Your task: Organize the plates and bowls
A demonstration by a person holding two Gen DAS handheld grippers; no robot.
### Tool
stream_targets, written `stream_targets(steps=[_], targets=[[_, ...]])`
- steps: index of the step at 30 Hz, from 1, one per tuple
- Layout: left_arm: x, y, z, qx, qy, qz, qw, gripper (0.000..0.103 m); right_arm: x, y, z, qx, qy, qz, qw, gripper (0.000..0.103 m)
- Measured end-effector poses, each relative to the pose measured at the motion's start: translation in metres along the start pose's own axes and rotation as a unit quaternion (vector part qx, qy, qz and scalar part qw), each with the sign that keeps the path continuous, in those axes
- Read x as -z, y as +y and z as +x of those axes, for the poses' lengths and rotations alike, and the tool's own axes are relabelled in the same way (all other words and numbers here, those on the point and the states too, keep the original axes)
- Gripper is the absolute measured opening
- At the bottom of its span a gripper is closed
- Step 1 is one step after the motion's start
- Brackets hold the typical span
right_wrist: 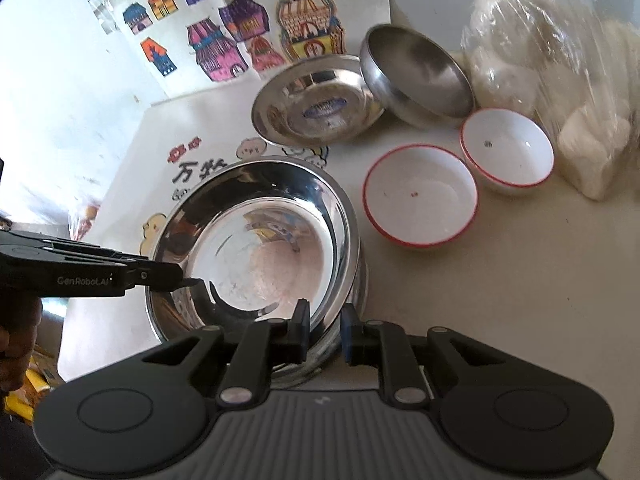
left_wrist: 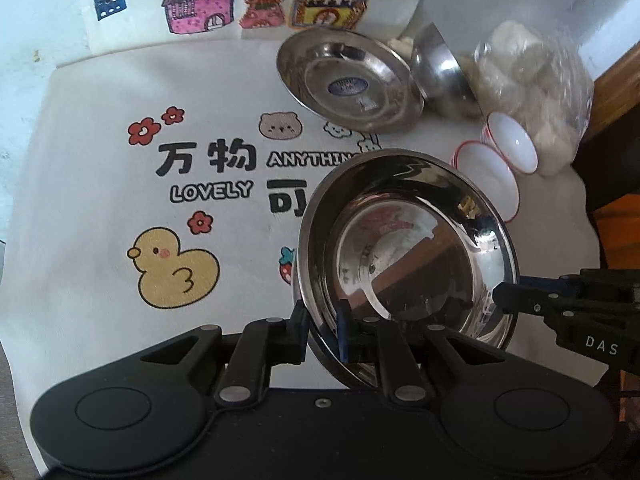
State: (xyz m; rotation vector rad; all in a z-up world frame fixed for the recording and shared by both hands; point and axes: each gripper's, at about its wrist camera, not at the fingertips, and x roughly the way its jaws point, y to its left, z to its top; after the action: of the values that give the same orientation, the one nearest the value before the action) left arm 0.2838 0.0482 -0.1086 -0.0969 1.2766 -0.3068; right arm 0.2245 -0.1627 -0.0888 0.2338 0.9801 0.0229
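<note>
A large shiny steel plate (left_wrist: 404, 240) is held tilted above the cloth. My left gripper (left_wrist: 322, 330) is shut on its near rim. My right gripper (right_wrist: 325, 334) is shut on the opposite rim of the same plate (right_wrist: 256, 248) and shows at the right edge of the left wrist view (left_wrist: 516, 298). Farther back lie a smaller steel plate (right_wrist: 316, 108) with a blue sticker, a steel bowl (right_wrist: 416, 76) leaning on it, and two white bowls with red rims (right_wrist: 420, 196) (right_wrist: 508, 152).
A white cloth (left_wrist: 100, 184) printed with a duck, flowers and lettering covers the table. A clear plastic bag of white lumps (right_wrist: 560, 72) lies at the back right. House drawings (right_wrist: 240, 28) hang on the wall behind.
</note>
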Motion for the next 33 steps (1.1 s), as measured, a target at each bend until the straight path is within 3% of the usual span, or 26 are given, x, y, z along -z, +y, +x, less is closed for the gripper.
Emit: stream_targets(steps=[16,33], targets=[[-0.005,-0.011,0.009,-0.034,0.021,0.014,0.9991,0.015,0.002,0.001,0.012,-0.004,0.026,-0.017,1.000,0.023],[-0.004,-0.008,0.014,-0.032,0.023,0.006,0.9992,0.021,0.003,0.002,0.015,-0.005,0.030,-0.019,0.999,0.025]])
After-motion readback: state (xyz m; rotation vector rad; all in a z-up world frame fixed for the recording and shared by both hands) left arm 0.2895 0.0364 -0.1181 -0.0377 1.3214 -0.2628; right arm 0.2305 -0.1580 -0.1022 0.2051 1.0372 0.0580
